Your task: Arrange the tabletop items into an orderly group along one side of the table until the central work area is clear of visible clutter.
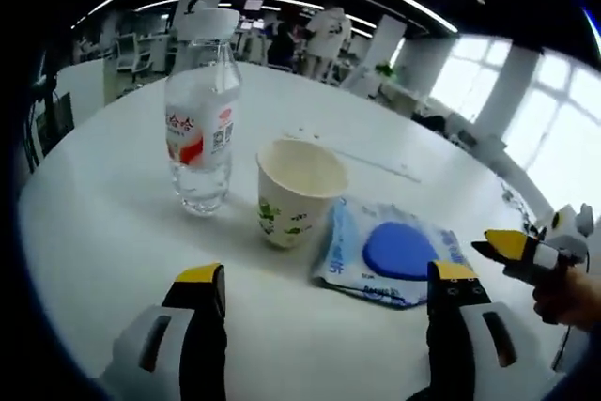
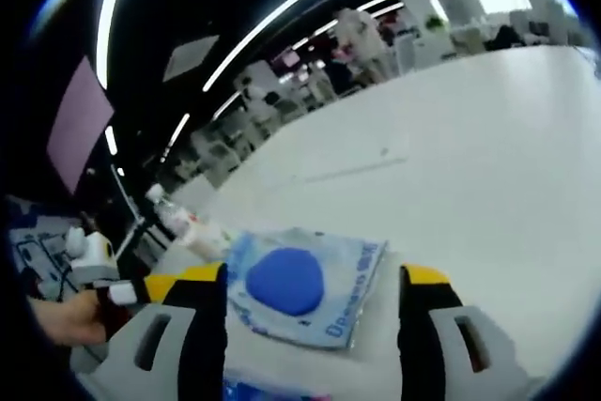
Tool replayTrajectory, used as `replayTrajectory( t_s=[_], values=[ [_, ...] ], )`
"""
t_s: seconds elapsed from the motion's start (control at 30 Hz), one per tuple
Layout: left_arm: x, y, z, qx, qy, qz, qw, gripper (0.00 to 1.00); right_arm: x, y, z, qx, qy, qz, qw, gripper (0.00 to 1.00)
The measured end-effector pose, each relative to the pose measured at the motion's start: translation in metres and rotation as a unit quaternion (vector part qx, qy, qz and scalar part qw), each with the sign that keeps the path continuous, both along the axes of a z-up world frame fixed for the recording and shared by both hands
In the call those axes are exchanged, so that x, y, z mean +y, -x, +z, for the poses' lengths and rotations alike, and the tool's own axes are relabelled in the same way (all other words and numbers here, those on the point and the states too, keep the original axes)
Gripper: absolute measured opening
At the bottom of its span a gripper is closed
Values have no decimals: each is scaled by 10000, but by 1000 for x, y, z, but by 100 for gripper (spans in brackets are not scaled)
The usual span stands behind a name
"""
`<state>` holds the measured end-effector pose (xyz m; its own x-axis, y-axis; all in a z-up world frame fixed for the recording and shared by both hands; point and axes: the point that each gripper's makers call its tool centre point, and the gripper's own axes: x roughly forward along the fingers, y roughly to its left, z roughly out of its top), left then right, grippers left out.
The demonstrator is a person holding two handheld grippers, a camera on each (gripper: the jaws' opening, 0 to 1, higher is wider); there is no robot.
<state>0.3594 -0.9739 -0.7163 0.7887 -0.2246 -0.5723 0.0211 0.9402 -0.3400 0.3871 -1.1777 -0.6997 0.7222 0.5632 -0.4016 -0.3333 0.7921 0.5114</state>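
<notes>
Three items grouped on the white table (image 1: pixel 103 232): bottle (image 1: pixel 200 119), paper cup (image 1: pixel 296 191), wipes pack (image 1: pixel 394 253).
We've got left gripper (image 1: pixel 329 293) and right gripper (image 2: pixel 310 290) both spread wide, empty. Pack lies betw. right jaws, near side, right of the cup; looks soft, light, prob. slippery film, so pinch an edge.

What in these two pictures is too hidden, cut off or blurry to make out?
- Left gripper view: the print on the water bottle label is too small to read.
- Left gripper view: the right gripper is cut off by the edge, so its jaws cannot be judged.
- Right gripper view: the blue packet has its near edge hidden behind the gripper body.
- Right gripper view: the bottle is blurred and partly hidden by the jaw.
</notes>
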Motion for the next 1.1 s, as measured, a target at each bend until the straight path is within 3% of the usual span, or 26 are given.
replayTrajectory(
  t_s=[0.4,0.7,1.1],
  values=[
    [3,10,18,-137,42,-57,9999,86,-2,12,20,-129,-10,-27,9999,72],
    [-1,19,20,-80,32,-479,9988,83,-7,32,38,-219,-8,-352,9991,71],
    [-8,23,28,-116,79,-1084,9940,80,-14,67,47,-206,-63,-933,9954,70]
  ],
)
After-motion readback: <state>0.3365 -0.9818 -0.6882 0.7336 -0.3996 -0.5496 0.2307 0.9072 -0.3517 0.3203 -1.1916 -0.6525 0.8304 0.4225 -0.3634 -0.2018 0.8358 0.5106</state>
